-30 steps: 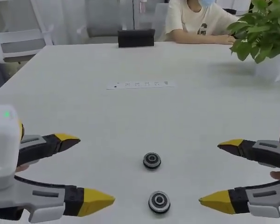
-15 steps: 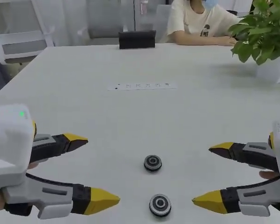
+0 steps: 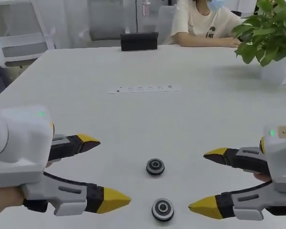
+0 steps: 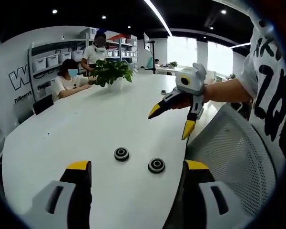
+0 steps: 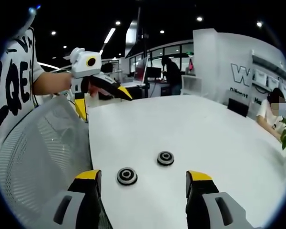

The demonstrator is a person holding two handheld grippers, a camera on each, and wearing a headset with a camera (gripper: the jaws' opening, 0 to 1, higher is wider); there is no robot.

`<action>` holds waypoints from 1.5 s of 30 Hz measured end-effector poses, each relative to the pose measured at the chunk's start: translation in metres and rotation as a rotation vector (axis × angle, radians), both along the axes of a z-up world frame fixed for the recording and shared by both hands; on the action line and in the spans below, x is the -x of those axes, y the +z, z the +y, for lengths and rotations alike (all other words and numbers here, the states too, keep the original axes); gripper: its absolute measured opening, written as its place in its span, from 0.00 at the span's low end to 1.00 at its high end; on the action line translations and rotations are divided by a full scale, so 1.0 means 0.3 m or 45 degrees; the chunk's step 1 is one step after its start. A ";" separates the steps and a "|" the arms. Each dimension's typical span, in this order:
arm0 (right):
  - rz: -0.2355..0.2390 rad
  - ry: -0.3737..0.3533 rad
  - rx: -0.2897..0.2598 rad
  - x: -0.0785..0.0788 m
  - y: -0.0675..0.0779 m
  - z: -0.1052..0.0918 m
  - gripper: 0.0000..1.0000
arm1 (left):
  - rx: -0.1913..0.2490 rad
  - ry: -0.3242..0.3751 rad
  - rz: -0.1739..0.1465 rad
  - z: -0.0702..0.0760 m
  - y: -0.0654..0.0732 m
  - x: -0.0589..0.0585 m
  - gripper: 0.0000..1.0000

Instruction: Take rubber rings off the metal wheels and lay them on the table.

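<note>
Left gripper point(image 3: 106, 170) and right gripper point(image 3: 200, 180) are held spread wide, nothing grasped (near-edge wheel point(image 3: 162, 209) and far wheel point(image 3: 155, 166) lie untouched between them).

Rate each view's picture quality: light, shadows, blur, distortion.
Head view: soft even light, faint shadows under the near wheel and far wheel, left gripper slightly blurred up close. Left gripper view: fisheye bows the table edge, windows blown out. Right gripper view: same bowing, ceiling lights as small hot spots.
</note>
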State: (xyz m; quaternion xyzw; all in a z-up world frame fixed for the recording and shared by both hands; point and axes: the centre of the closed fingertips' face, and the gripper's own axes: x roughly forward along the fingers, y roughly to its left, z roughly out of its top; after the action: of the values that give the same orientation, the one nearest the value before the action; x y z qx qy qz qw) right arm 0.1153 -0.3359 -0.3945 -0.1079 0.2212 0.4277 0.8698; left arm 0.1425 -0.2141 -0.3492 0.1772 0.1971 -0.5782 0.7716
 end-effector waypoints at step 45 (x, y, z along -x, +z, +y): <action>0.108 0.082 0.021 0.015 -0.185 0.091 0.54 | -0.140 -0.185 0.096 -0.143 -0.228 0.063 0.55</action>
State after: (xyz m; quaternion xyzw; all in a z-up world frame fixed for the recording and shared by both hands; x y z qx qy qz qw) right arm 0.1108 -0.3085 -0.4501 -0.1038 0.2579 0.4580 0.8444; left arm 0.1236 -0.2570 -0.4176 0.2113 0.2440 -0.6272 0.7088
